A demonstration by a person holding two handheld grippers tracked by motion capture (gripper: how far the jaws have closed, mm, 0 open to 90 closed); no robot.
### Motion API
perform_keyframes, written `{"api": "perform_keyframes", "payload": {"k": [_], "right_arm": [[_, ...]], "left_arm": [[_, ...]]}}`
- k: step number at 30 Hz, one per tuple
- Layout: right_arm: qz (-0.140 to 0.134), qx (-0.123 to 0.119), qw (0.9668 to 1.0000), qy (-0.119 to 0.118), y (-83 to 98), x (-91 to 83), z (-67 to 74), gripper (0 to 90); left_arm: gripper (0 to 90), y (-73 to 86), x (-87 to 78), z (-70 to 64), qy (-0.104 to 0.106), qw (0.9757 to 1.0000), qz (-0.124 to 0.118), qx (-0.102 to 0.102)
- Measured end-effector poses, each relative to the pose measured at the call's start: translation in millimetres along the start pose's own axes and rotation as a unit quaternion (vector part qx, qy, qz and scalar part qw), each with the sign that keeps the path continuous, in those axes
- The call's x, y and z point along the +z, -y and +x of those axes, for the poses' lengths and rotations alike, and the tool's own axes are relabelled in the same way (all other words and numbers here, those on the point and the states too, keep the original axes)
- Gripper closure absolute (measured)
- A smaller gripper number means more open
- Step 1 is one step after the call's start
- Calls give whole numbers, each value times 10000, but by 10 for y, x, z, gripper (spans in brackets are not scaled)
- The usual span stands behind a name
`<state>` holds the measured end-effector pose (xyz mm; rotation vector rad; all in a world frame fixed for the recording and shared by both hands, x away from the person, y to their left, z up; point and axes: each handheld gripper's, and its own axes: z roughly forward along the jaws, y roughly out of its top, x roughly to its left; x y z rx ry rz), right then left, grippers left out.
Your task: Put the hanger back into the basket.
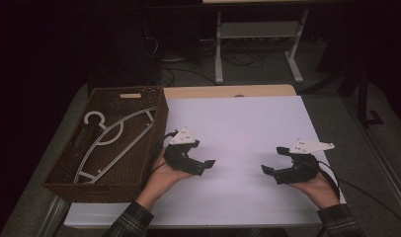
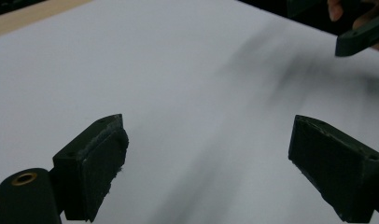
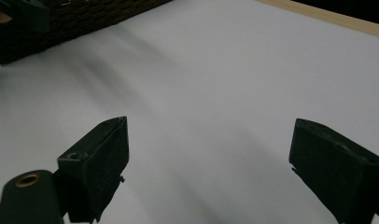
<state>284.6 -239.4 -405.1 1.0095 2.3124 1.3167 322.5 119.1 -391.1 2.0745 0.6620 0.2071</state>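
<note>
Left hand-held gripper [image 1: 201, 165] was seen wide open, jaws spread, nothing between the pads. In the left gripper view the same left hand-held gripper [image 2: 206, 163] was shown with only bare white surface [image 2: 178, 84] between its two black jaws; no contact with anything could be made out. It was held in the left hand [image 1: 164, 175], just beside the near right corner of the basket [image 1: 154, 148] but apart from it.

Right hand-held gripper [image 1: 272, 163] was also seen open and empty, jaws pointed toward the left one, a clear gap of white surface left between the two. In the right gripper view the right hand-held gripper [image 3: 208, 165] was shown with jaws well apart and nothing gripped. It was carried by the right hand [image 1: 314, 185], near the right edge of the white surface.

The dark wicker basket was placed at the left side of the surface, overhanging the white sheet's left edge. A white hanger [image 1: 107, 140] was lying inside it (hook toward the far left, body running diagonally across the basket floor), untouched by either gripper. A pale label [image 1: 130, 96] was noted on the basket's far wall.

A wooden strip [image 1: 228, 91] of the surface was visible past the far edge of the white sheet.
</note>
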Motion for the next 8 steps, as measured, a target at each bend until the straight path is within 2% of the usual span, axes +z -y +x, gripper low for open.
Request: {"api": "perform_keyframes", "payload": {"k": [8], "right_arm": [[4, 9, 10000, -7, 53, -3, 35, 113]], "left_arm": [[107, 113, 22, -16, -106, 9997, 129, 179]]}}
